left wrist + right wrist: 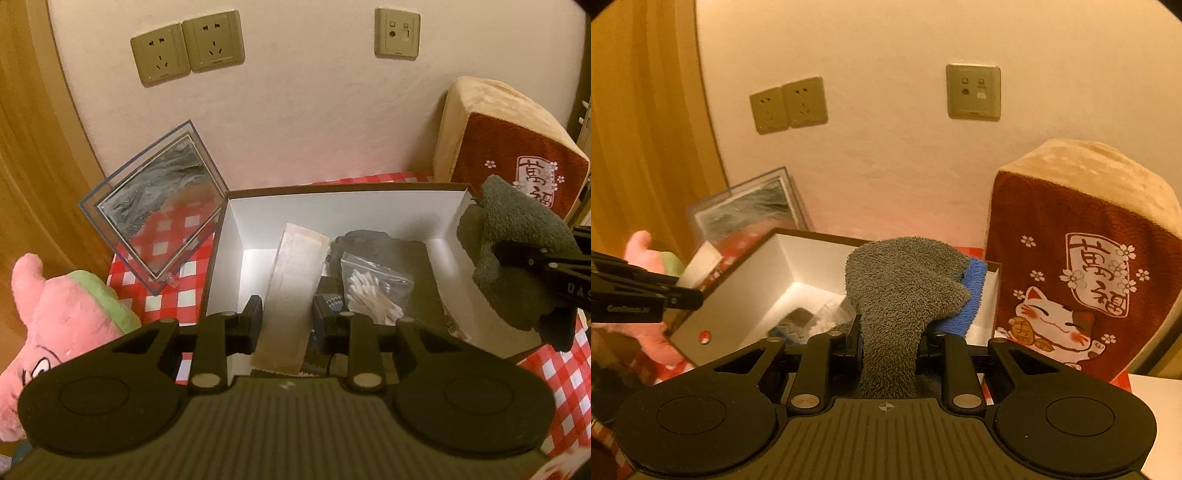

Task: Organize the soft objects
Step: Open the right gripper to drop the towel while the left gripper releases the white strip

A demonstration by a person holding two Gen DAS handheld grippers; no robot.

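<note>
Gripping grey towel (901, 295), right gripper (890, 341) hangs at box (236, 221) edge; left gripper (286, 317) over box, jaws parted, seemingly holding nothing.

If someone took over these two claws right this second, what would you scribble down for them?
Right claw: shut on a grey towel with a blue edge, held over the white box.
Left claw: jaws apart, nothing clearly gripped, above the box's near end.
In the box: flat paper packet, bag of cotton swabs, dark cloth items.
Left: drop the towel in. The pink plush lies outside the box.
</note>
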